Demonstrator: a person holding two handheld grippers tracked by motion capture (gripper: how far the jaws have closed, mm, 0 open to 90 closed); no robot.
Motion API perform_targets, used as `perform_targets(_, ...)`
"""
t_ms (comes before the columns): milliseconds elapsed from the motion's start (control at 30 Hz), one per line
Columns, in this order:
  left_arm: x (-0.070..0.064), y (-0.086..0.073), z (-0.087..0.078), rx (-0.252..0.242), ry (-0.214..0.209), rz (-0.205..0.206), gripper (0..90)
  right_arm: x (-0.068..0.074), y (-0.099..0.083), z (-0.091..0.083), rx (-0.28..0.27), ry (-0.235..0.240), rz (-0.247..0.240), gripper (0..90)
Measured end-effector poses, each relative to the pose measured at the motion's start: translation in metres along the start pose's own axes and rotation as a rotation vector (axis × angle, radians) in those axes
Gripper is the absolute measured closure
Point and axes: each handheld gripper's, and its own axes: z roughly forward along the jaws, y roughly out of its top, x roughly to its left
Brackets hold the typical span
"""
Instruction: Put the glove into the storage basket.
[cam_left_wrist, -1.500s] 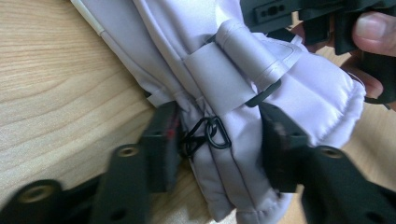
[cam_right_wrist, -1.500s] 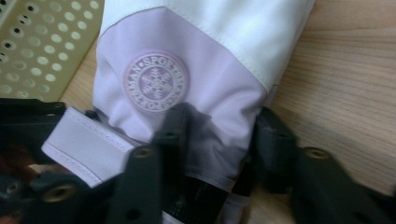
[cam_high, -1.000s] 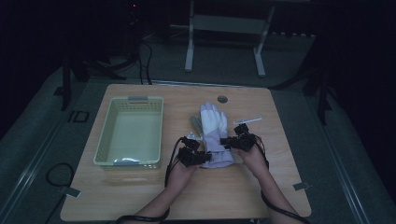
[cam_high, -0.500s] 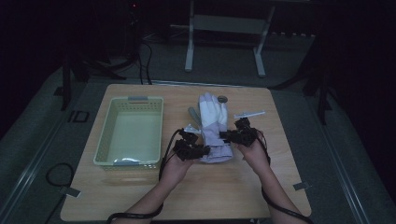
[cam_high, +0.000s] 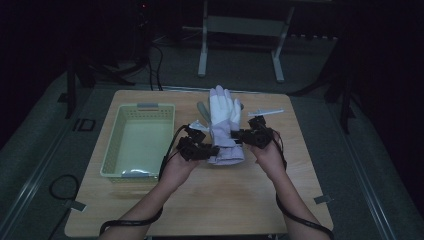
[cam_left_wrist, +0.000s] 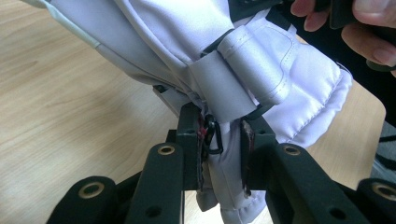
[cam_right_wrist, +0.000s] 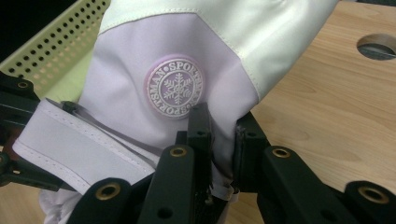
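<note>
Smooth cloth glove (cam_high: 223, 120), wood table (cam_high: 215, 200)

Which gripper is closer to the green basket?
Left. The left gripper holds the glove just beside the green basket, near its right wall. The right gripper grips the glove's other side, so the glove lies between it and the basket.

Dim room, dark walls. Wooden table (cam_high: 200, 200) on grey carpeted floor (cam_high: 45, 165). White metal stand (cam_high: 242, 25) behind table, black cables (cam_high: 155, 60) on floor, dark posts either side.
</note>
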Motion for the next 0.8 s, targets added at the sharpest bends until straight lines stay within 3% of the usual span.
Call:
perform_targets(400, 0.012, 0.011, -0.036, 0.019, 0.032, 0.038, 74.0, 0.025, 0.025, 0.004, -0.025, 0.009, -0.015, 79.9)
perform_targets(800, 0.032, 0.001, -0.075, 0.012, 0.057, 0.048, 73.9, 0.059, 0.048, 0.022, -0.032, 0.039, -0.056, 79.9)
